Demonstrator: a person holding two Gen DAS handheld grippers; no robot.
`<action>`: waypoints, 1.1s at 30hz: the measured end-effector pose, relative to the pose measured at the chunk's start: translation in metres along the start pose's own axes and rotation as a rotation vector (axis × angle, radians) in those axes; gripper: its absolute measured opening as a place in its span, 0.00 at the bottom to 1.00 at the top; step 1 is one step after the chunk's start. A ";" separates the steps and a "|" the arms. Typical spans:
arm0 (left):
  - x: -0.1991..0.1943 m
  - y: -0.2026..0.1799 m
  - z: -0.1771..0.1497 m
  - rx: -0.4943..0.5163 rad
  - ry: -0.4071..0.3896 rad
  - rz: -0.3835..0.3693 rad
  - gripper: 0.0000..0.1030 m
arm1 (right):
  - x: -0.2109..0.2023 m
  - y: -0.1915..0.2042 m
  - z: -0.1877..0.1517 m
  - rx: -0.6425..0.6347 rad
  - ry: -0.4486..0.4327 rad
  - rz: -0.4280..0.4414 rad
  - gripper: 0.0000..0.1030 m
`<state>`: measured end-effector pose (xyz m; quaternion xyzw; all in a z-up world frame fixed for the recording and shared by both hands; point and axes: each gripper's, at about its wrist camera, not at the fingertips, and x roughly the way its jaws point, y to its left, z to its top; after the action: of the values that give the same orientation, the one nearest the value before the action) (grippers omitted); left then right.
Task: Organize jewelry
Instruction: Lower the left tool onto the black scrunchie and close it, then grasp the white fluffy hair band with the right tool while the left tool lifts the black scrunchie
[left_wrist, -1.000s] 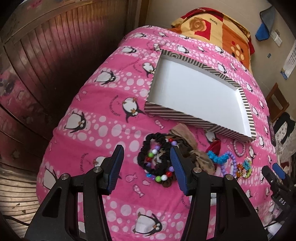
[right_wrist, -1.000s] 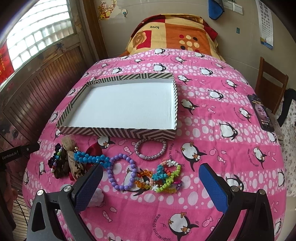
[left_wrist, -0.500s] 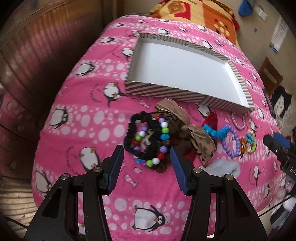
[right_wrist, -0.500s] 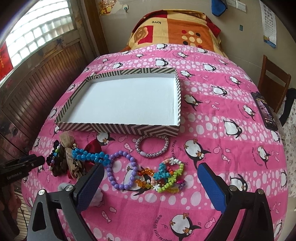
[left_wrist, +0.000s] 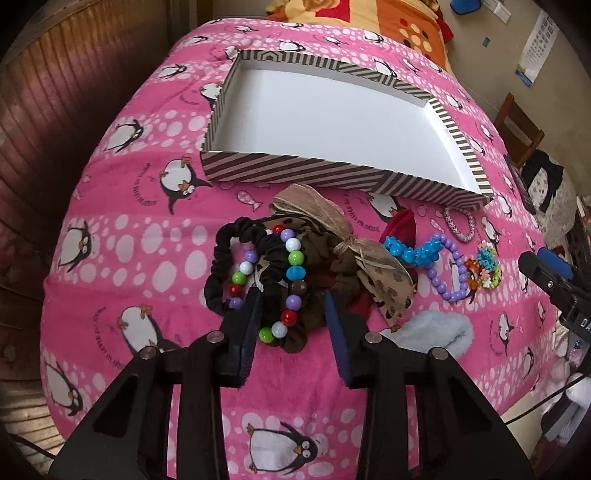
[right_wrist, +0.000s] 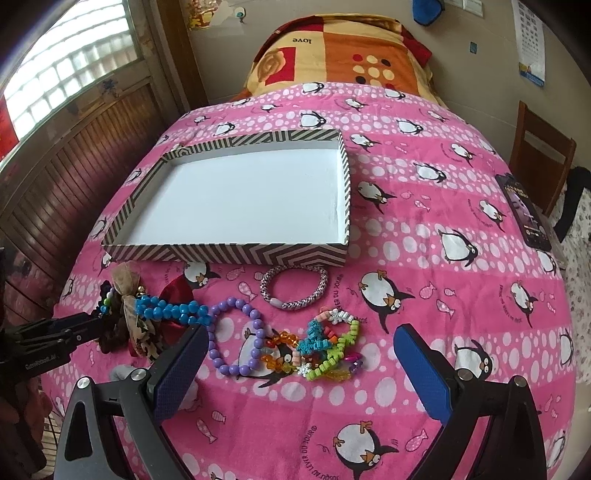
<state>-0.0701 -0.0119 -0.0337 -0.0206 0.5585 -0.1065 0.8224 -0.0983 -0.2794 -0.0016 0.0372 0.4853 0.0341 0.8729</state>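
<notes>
My left gripper (left_wrist: 291, 295) is low over the pink penguin-print blanket (left_wrist: 147, 221), its two blue-padded fingers apart and straddling one side of the multicoloured round-bead bracelet (left_wrist: 291, 273), which lies tangled with a black fabric scrunchie (left_wrist: 218, 266) and a brown scrunchie (left_wrist: 314, 321); I cannot tell whether the pads touch the beads. Just right of that heap sits a tan ribbon bow with dark spots (left_wrist: 369, 258), partly over a dark red fabric piece (left_wrist: 400, 225). My right gripper (right_wrist: 299, 354) hangs wide apart, holding nothing, above the neon pile of orange, teal and lime bead bracelets (right_wrist: 325, 347). Beside that pile lies a lilac round-bead bracelet (right_wrist: 236, 332), touching a bright blue chunky-bead bracelet (right_wrist: 166, 310). A pink-and-white woven bangle (right_wrist: 295, 288) rests just in front of the shallow rectangular box with brown-and-cream chevron walls (right_wrist: 229, 254), whose white inside holds no jewelry. A dark phone (right_wrist: 524, 210) lies at the blanket's far right edge.
</notes>
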 end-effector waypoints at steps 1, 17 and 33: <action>0.001 0.000 0.001 0.005 0.003 0.003 0.32 | 0.000 0.001 0.000 -0.002 0.000 -0.001 0.97; -0.018 0.036 0.015 -0.038 -0.013 -0.074 0.07 | 0.005 0.007 0.000 0.005 0.014 0.026 0.97; -0.004 0.062 0.026 -0.172 -0.002 -0.053 0.28 | 0.011 0.049 0.002 -0.101 0.041 0.119 0.97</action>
<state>-0.0377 0.0470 -0.0300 -0.1063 0.5641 -0.0799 0.8149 -0.0917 -0.2295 -0.0054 0.0211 0.4978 0.1111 0.8599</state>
